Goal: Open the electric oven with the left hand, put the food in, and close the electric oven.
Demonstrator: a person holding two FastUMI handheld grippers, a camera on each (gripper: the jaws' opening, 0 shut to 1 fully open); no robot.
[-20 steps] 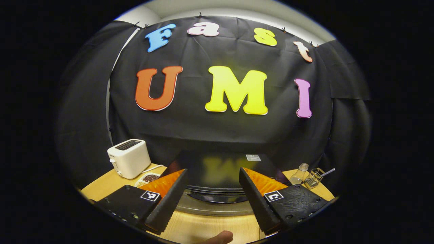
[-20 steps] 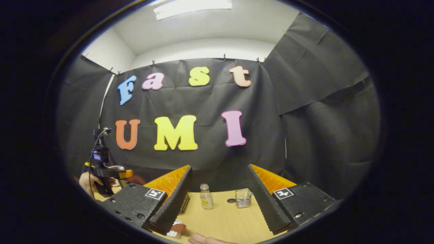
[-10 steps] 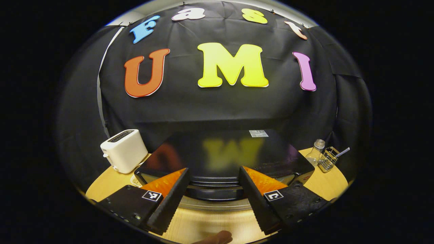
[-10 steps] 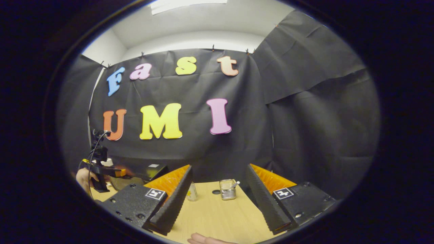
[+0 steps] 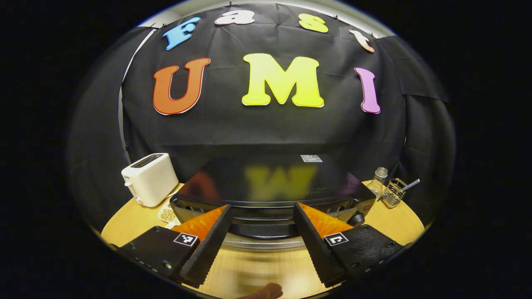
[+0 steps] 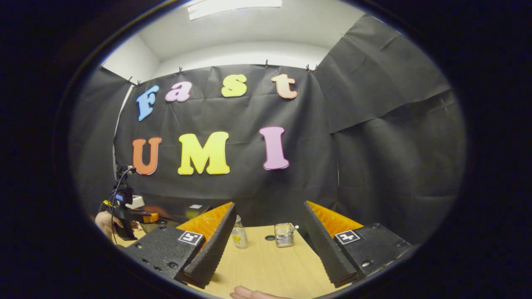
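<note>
Electric oven lies broadside, front toward the left gripper; both jaws apart, door seemingly closed.

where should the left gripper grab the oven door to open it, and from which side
Judging from the left gripper view, grip the horizontal handle bar along the top front edge of the electric oven, coming in from the front at about its middle. The bar runs crosswise and sits squarely between the open fingers of the left gripper, so one finger would probably need to go above and one below. The door looks shut.
</note>
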